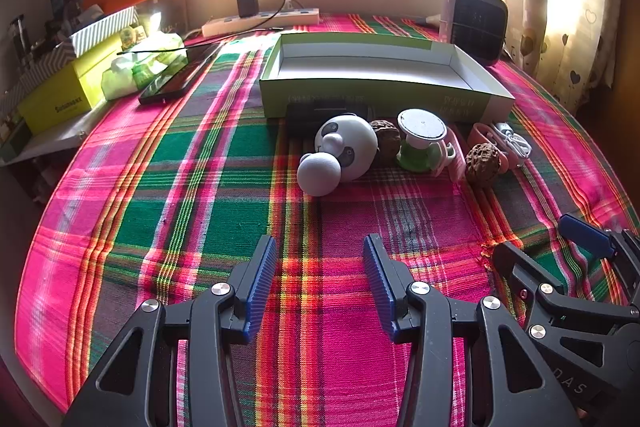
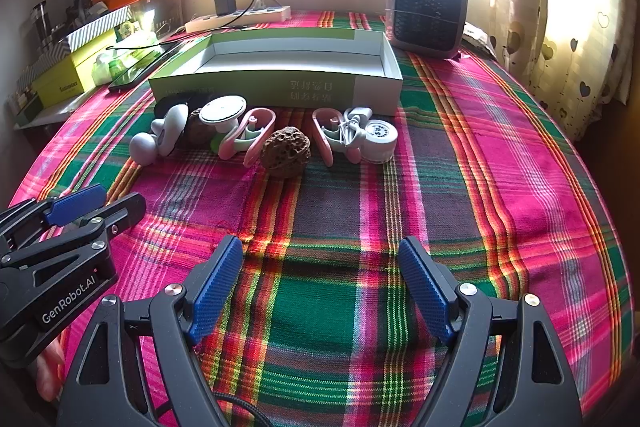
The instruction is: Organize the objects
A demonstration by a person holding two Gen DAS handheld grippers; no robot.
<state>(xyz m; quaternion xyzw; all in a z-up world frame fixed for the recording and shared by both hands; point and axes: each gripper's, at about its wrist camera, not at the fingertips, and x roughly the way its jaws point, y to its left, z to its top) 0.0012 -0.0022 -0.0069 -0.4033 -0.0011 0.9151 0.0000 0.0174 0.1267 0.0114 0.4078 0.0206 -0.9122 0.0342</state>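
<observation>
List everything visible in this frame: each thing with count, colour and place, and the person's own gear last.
Open box: 1, green and white, mid-table, nothing seen inside.
Panda-face gadget: 1, white, front of the box, left end of the row.
Walnuts: 2, brown, in the row.
Round-topped stand: 1, white on green, in the row.
Pink clips: 2, pink, in the row.
Round white device with cable: 1, right end of the row.
Small fan: 1, grey, behind the box, right.
Power strip: 1, white, black charger plugged in, by the wall.
Phone: 1, black, left of the box.
Yellow box: 1, far left.
Tablecloth: plaid, pink and green.
Left gripper: jaws open, empty.
Right gripper: jaws open, empty.
</observation>
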